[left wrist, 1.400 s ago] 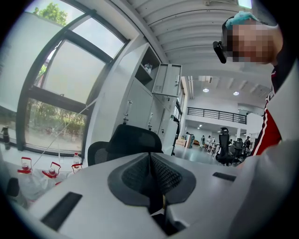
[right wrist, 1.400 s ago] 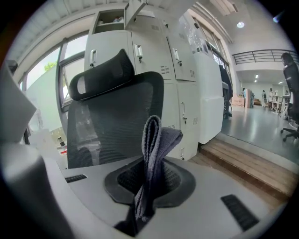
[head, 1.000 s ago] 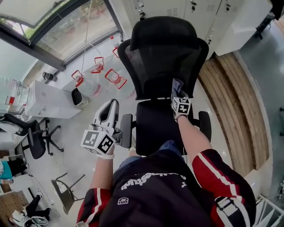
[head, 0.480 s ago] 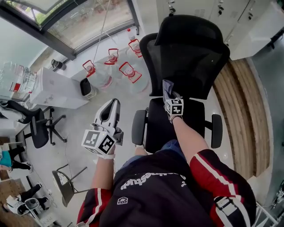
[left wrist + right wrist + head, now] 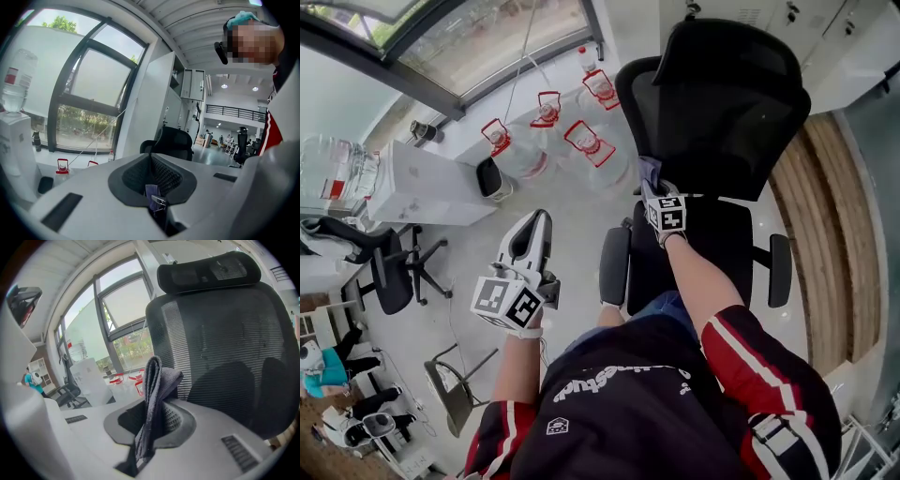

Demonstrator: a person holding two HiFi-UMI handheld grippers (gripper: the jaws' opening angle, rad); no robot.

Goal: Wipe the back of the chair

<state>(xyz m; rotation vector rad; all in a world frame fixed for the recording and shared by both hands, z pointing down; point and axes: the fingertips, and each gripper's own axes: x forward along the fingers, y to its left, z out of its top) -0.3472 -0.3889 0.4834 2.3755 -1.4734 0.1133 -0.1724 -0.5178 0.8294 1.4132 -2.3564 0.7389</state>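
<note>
In the head view, a black mesh chair stands ahead of the person. The right gripper reaches over the seat to the lower left edge of the backrest, with a dark cloth sticking out of it against that edge. The left gripper hangs over the pale floor, well apart from the chair, near some red-handled water jugs.

In the left gripper view, the left gripper has its jaws drawn together. A small purplish scrap with a metal bit sits low in the seam, and I cannot tell what it is. The chair shows farther off.

In the right gripper view, the right gripper pinches the folded cloth upright. Its top leans toward the left edge of the backrest of the chair. Actual contact is unclear.
</note>
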